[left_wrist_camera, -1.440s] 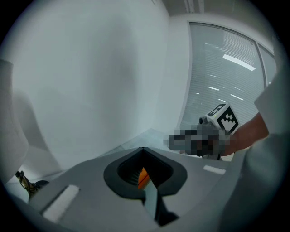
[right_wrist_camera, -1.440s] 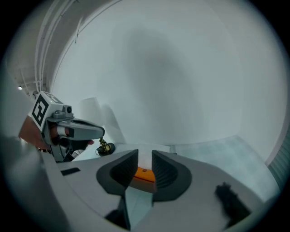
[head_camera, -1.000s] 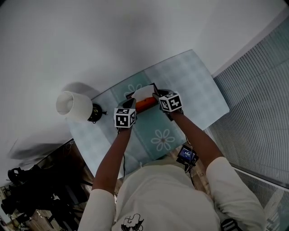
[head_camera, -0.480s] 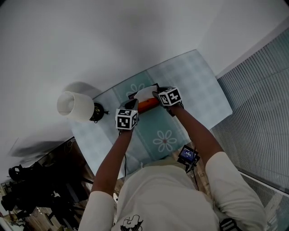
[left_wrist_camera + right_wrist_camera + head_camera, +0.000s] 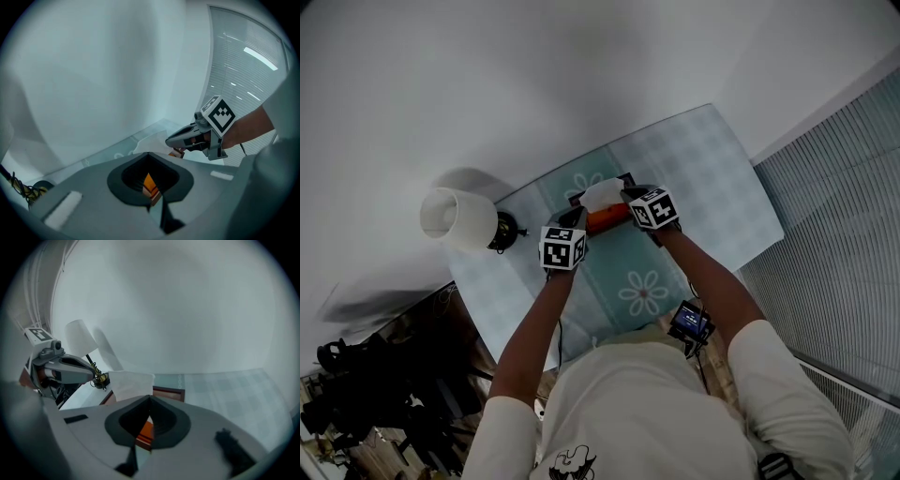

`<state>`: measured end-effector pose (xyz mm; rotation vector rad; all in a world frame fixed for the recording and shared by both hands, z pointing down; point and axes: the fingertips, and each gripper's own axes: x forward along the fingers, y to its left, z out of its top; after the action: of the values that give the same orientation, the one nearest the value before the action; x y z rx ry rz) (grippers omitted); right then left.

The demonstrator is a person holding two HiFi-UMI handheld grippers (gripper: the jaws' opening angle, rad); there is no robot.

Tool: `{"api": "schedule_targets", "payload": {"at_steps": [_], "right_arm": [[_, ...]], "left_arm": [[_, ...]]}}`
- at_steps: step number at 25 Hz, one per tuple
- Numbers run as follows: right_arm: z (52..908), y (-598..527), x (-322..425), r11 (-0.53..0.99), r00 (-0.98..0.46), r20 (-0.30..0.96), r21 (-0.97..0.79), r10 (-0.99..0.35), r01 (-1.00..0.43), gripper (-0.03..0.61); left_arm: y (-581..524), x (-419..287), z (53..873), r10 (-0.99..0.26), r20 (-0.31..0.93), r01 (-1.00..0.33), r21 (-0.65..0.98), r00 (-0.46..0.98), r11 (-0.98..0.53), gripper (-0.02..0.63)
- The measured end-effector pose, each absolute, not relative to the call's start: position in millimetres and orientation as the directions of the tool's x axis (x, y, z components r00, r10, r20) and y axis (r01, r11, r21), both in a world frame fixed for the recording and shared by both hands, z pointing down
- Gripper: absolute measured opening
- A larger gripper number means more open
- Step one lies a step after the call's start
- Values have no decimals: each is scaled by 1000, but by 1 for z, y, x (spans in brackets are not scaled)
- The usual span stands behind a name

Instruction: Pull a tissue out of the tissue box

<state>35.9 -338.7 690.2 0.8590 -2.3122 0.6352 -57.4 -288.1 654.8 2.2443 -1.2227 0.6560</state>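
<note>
Right gripper view: right gripper [image 5: 150,398] is pressed together on the tissue [image 5: 132,384] rising from the tissue box [image 5: 168,391] on the counter [image 5: 225,386]. Left gripper [image 5: 149,154] pinches the box edge. Risk: the shallow pinch may slip or tear the tissue.

Items counted, head view unless noted. Table [image 5: 722,187] w/ patterned cloth: qty 1. Flower motifs on cloth: 2 seen, near flower [image 5: 644,292] by the person, far flower [image 5: 579,187] partly covered. Tissue box [image 5: 605,221], orange: qty 1. Tissue [image 5: 602,193], white, standing up from box: 1 counted; sheets inside can't be told. Lamp [image 5: 457,218] w/ white shade: qty 1. Grippers: 2, i.e. left gripper [image 5: 149,153] and right gripper [image 5: 150,398]. Marker cubes: 2, one per gripper, left cube [image 5: 562,247] and right cube [image 5: 653,208]. Person [image 5: 656,412]: 1, w/ 2 bare forearms shown. Small screen device [image 5: 689,322] at person's waist: qty 1. Dark objects at lower left: too dim to be counted.
</note>
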Motion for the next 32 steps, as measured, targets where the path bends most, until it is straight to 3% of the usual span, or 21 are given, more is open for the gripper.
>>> {"api": "schedule_targets", "payload": {"at_steps": [17,32], "right_arm": [[630,-282,38,677,-663,543,-217,-515,-704,14],[567,-204,39,657,-683,436,-238,-585,-715,14]], "left_arm": [[-247,-65,626,-655,575,-849,145,491,-509,6],[-182,-58,561,-686,445,-800,128,575,-587,6]]}}
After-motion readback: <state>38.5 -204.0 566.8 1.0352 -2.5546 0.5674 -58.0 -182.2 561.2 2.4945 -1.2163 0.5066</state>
